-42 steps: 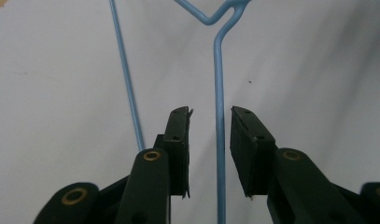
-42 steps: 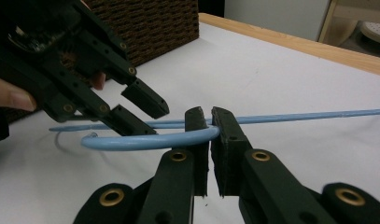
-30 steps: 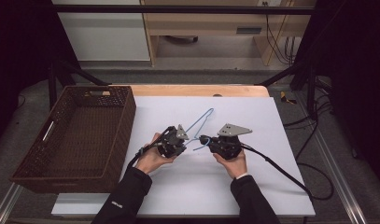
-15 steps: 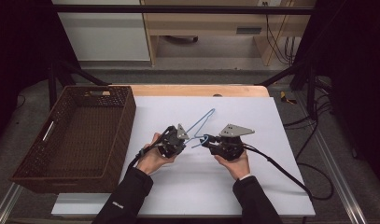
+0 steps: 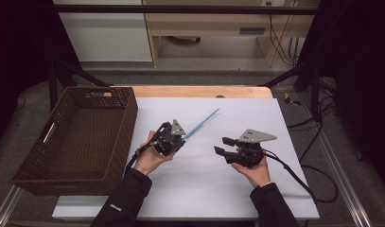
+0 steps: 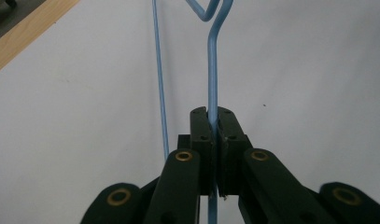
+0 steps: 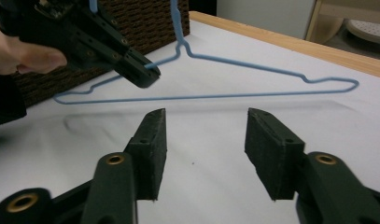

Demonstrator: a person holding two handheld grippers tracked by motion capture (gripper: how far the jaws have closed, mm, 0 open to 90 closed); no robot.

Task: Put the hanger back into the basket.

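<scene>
my left tool (image 5: 179,137) is clamped on the blue hanger (image 7: 211,95), held just over the bench (image 5: 256,113), long bar pointing away to the far right. my right tool (image 5: 223,146) gapes empty, well apart; the basket (image 5: 128,113) lies nearer the left.

Both forearms wear dark sleeves, the left sleeve (image 5: 125,198) bearing a small white marking; each black gripper has brass-coloured pivot rivets, a grey triangular plate and a black cable.
</scene>
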